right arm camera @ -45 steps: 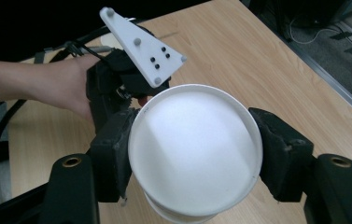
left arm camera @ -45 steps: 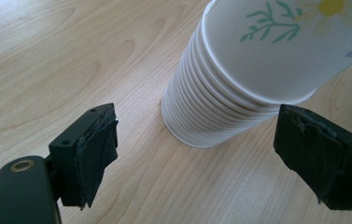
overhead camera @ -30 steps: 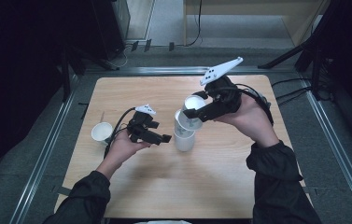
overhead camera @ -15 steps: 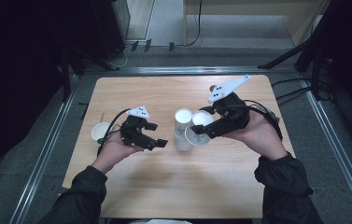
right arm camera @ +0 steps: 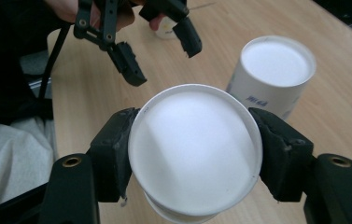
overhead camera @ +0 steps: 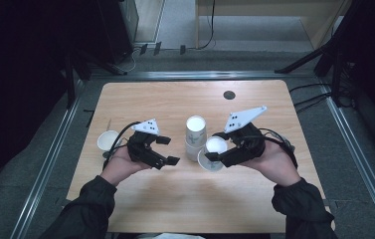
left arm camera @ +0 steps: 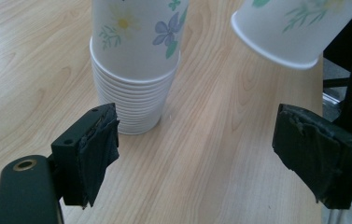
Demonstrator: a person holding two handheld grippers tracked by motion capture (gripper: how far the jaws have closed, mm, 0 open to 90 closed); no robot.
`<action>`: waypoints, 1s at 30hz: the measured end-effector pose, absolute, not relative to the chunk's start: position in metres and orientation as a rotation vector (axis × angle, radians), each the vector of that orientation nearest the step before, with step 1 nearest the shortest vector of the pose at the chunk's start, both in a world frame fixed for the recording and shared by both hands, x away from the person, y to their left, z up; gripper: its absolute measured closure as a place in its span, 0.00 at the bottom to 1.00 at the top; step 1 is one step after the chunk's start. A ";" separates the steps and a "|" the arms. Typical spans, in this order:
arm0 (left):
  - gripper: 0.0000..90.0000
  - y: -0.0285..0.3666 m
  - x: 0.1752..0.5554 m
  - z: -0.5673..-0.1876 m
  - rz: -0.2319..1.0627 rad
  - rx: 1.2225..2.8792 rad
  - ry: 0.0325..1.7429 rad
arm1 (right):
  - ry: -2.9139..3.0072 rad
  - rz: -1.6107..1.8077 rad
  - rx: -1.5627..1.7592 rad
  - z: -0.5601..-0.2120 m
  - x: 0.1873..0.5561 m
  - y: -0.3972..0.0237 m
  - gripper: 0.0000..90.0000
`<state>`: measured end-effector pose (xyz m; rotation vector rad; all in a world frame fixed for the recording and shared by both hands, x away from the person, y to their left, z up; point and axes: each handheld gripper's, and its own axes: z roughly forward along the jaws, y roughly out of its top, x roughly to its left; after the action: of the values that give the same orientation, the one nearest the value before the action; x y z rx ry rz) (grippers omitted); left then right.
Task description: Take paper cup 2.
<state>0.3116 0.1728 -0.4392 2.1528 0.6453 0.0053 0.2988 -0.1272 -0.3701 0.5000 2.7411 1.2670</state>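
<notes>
A stack of upturned white paper cups with flower prints (overhead camera: 195, 135) (left arm camera: 136, 65) (right arm camera: 276, 70) stands mid-table. My right gripper (overhead camera: 214, 155) (right arm camera: 194, 135) is shut on a single paper cup (overhead camera: 215, 148) (right arm camera: 194, 149) (left arm camera: 295, 28), held bottom-up and tilted just right of the stack, low over the table. My left gripper (overhead camera: 170, 150) (left arm camera: 194, 140) (right arm camera: 157, 51) hovers left of the stack, open with nothing between its pads.
A lone upright paper cup (overhead camera: 108, 141) (right arm camera: 166, 28) sits near the table's left edge, behind my left hand. A dark round hole (overhead camera: 229, 94) marks the wooden table (overhead camera: 175, 204) at the back. Metal rails run along both sides.
My right gripper has carried the single cup from above the stack down to the stack's right side. My left gripper has drifted slightly left, away from the stack.
</notes>
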 end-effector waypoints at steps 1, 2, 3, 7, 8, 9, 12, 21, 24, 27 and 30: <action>0.16 0.173 0.311 -0.440 0.003 2.150 0.645 | 2.738 1.274 0.485 -0.374 0.297 -0.126 0.40; 0.16 0.174 0.310 -0.440 -0.002 2.155 0.638 | 2.742 1.276 0.481 -0.378 0.297 -0.126 0.40; 0.16 0.174 0.309 -0.441 -0.001 2.154 0.640 | 2.741 1.280 0.470 -0.381 0.296 -0.125 0.40; 0.16 0.176 0.304 -0.442 -0.003 2.152 0.619 | 2.745 1.301 0.463 -0.394 0.296 -0.126 0.40; 0.16 0.176 0.304 -0.442 -0.008 2.151 0.612 | 2.741 1.305 0.465 -0.397 0.296 -0.126 0.40; 0.16 0.176 0.303 -0.442 -0.014 2.145 0.607 | 2.743 1.309 0.466 -0.399 0.296 -0.127 0.40; 0.17 0.176 0.301 -0.444 -0.031 2.137 0.595 | 2.755 1.302 0.473 -0.407 0.295 -0.127 0.40; 0.17 0.163 0.293 -0.452 -0.094 2.144 0.504 | 2.816 1.322 0.445 -0.423 0.295 -0.119 0.40; 0.17 0.160 0.291 -0.456 -0.145 2.118 0.501 | 2.823 1.340 0.430 -0.422 0.295 -0.116 0.40; 0.17 0.156 0.287 -0.460 -0.148 2.133 0.480 | 2.834 1.368 0.424 -0.421 0.296 -0.112 0.40; 0.17 0.154 0.284 -0.462 -0.170 2.124 0.475 | 2.853 1.392 0.409 -0.419 0.297 -0.107 0.40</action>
<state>0.2845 0.1544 -0.4621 2.1237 0.4752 -0.1704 0.2972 -0.1067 -0.4187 0.4087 2.8529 1.3923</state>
